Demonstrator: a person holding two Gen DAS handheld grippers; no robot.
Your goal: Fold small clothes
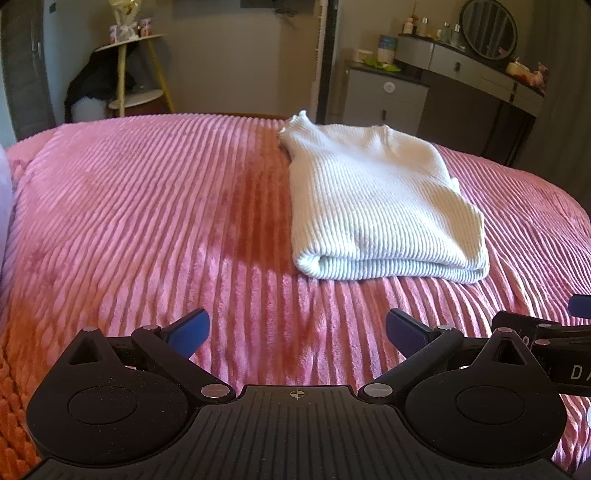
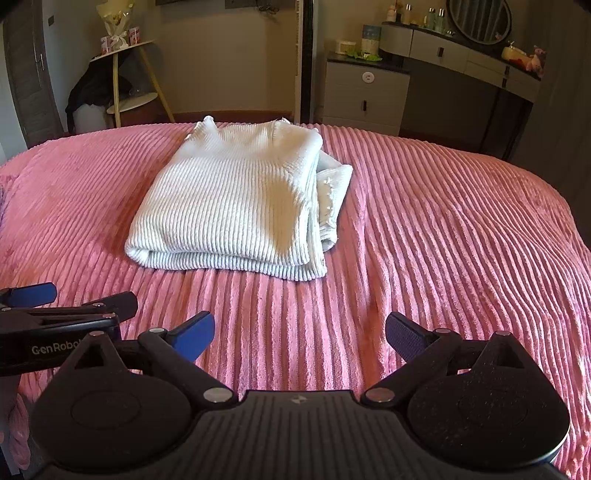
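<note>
— So, how do the claws stand?

— Both are spread wide and empty. The left gripper (image 1: 297, 332) hangs over bare pink ribbed bedspread (image 1: 147, 206), blue pads apart, nothing between them. The right gripper (image 2: 300, 334) is the same: jaws wide, holding nothing, only bedspread below.

— Are they close to each other?

— Side by side. In the left wrist view the right one's black linkage pokes in at three o'clock; in the right wrist view the left one lies at nine o'clock, with part of a printed brand name on its arm.

— And the garment?

— A white ribbed knit sweater (image 1: 373, 199), folded into a thick rectangle, lies on the bedspread ahead of both claws and apart from them. From the left gripper it sits at about one o'clock; from the right, at about eleven (image 2: 232, 199). Its rolled fold faces the claws, the neckline is at the far end, and a loose layer sticks out along its right edge.

— Anything in the way?

— Between the pads and the sweater I see only bedspread.

— Beyond the bed?

— At ten o'clock a round two-tier side table (image 2: 127, 74) with a bouquet and small boxes on top, dark cloth beside it. At one o'clock a grey drawer cabinet (image 2: 365, 94); at two o'clock a vanity desk (image 2: 461, 55) with an oval mirror (image 2: 478, 18) and bottles.
</note>
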